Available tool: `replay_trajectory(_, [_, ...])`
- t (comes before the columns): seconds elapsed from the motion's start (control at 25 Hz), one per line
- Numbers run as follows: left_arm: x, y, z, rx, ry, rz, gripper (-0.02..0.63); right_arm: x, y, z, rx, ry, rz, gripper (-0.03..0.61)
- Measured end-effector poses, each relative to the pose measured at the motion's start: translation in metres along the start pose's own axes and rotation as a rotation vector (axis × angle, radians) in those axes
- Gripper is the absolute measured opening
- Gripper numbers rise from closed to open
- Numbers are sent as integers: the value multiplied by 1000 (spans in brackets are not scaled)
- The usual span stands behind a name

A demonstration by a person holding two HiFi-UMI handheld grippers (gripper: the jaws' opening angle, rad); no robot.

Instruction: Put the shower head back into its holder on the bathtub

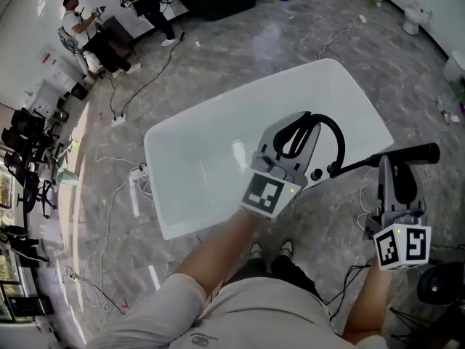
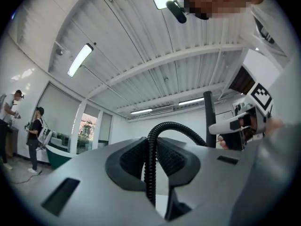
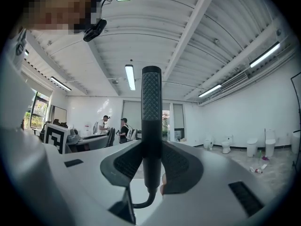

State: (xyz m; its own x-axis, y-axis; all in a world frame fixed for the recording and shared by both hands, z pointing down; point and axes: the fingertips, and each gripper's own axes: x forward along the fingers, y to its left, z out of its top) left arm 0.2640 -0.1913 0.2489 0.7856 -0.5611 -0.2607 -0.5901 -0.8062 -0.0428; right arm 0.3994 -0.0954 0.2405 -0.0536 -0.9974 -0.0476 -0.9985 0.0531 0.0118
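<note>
While the white bathtub (image 1: 196,158) occupies the centre of the head view, the left gripper (image 1: 296,133), over its lower right rim, is clamped on the black hose (image 2: 151,149). At right, off the tub, the right gripper (image 1: 392,167) pinches the black shower head (image 1: 410,153).

A grey marbled floor (image 1: 240,42) is seen, and thin white cables (image 1: 109,224) are spread over it at the left. A person in a white shirt (image 1: 75,22) and a person in black (image 1: 151,6) are seen far off, near a dark table (image 1: 109,46). Black chairs (image 1: 22,140) are lined along the left wall. White toilets (image 1: 415,17) are placed at the far right. Long lamps (image 3: 130,76) are lit on the ribbed ceiling (image 3: 188,22).
</note>
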Motion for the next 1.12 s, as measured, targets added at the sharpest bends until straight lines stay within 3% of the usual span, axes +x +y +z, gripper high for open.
replay_trajectory(0.16, [26,-24,4,-20,-32,-62,60,-7,-21,5,5,-5,-38,126])
replay_trajectory(0.24, [26,-24,-7,-38,-15,-54,60,-6,-24,3,8,-1,-39,126])
replay_trajectory(0.52, [-34,25,-47,-67,117,110,60,12,6,-12,25,41,56,126])
replay_trajectory(0.64, [-53,47,-53,-101,122,179,60,23,27,-21,27,57,110,126])
replay_trajectory(0.72, [-50,49,-49,-116,102,183,60,27,38,-22,20,56,130,126])
replay_trajectory(0.88, [-29,31,-55,18,101,101,60,29,36,-24,3,57,109,126])
replay_trajectory(1.0, [-56,50,-68,-3,131,150,60,33,43,-28,17,68,111,126])
replay_trajectory(1.12, [-97,75,-103,-17,218,218,60,37,62,-43,18,87,143,126])
